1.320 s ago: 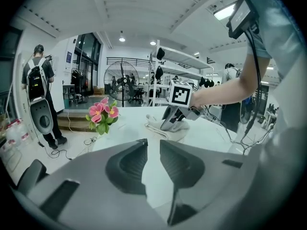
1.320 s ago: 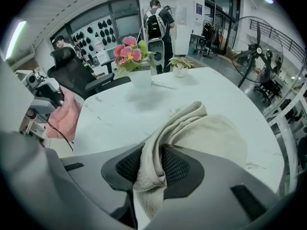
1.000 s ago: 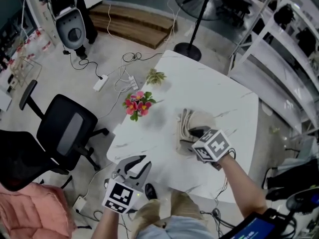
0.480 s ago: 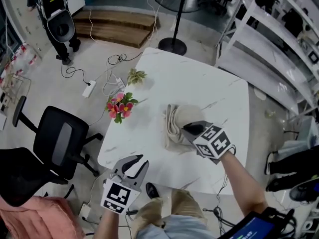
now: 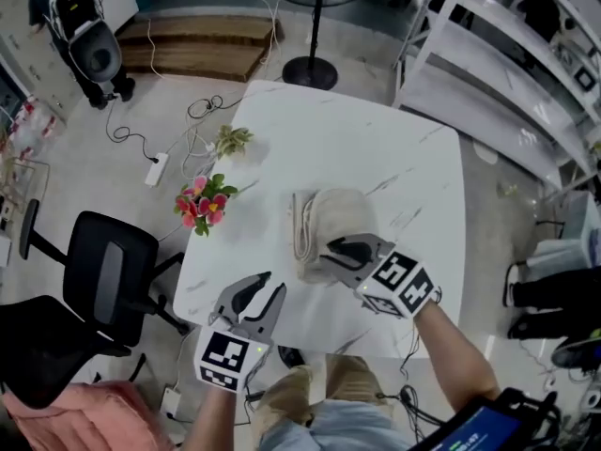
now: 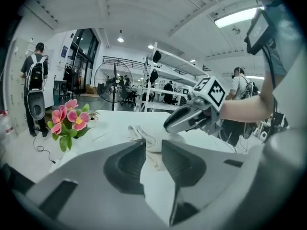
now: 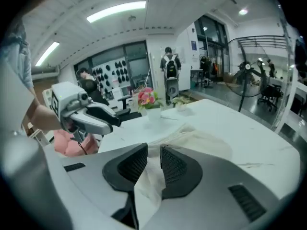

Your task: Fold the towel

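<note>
Towel [image 5: 343, 214]: cream cloth, matt, soft and nubbly, thick ribbed edge.
Table [image 5: 347, 139]: white marble-look top, smooth, faint grey veins, a slight sheen there.
Chair [image 5: 108, 266]: black, matt, mesh-look back.
Platform [image 5: 192, 54]: brown wood, planks showing.
Floor [image 5: 84, 158]: pale, smooth, dull.
Shelves [image 5: 488, 83]: white, smooth, painted look.
Flowers [image 5: 199, 202]: pink petals, matt; real or plastic, can't tell.
</note>
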Tool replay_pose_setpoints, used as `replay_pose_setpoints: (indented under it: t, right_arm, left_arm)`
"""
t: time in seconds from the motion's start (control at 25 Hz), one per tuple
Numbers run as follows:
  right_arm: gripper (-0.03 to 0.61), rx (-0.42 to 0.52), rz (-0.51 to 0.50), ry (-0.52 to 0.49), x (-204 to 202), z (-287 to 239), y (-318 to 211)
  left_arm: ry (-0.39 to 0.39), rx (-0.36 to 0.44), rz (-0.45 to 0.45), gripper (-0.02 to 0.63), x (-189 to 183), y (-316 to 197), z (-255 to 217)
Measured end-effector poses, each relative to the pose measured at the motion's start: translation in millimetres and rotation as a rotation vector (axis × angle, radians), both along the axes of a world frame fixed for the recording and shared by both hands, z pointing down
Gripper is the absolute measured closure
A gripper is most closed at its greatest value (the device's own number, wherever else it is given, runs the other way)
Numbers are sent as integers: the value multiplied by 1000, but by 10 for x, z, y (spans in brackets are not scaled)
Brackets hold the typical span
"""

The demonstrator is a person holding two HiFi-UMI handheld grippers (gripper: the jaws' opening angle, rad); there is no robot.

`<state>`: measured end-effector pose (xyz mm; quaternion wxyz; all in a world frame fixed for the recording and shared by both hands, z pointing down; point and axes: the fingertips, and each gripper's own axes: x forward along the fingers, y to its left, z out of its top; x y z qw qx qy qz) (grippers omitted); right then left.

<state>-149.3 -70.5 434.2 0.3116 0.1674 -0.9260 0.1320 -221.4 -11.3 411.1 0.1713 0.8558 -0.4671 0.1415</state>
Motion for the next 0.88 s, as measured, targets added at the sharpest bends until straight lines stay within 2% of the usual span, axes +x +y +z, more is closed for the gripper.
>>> replay_pose_setpoints:
  t: [0.08, 0.2, 0.32, 0.48, 0.6, 0.64, 0.72, 0.8, 0.88]
  right_arm:
    - [457, 22, 60, -22, 384, -140, -99]
    - [407, 46, 97, 63, 898, -4, -54]
    - [383, 55, 68, 118, 1021, 228, 118]
    - [383, 36, 80, 116, 939, 438, 175]
    - [385, 43, 132, 155, 970, 616, 141]
    - [413, 60, 160, 172, 1006, 661, 109]
    - [523, 115, 205, 192, 1072, 661, 41]
    - [534, 190, 225, 199, 1120, 547, 0]
    - [532, 257, 238, 209, 1185, 453, -1]
  left_arm:
    - [37, 6, -23, 480, 95, -187, -51]
    - [52, 1, -21, 439, 302, -396, -19]
    - [22, -36, -34, 407, 435, -544, 133]
    - [-24, -115, -54, 420, 478, -661, 387]
    - [-72, -162, -37, 513, 517, -669, 536]
    - [-82, -175, -33, 539, 526, -667, 571]
    - [-83, -196, -27, 555, 556, -658, 606]
    - [-62, -211, -30, 568, 594, -646, 592]
    - [2, -231, -57, 572, 617, -622, 536]
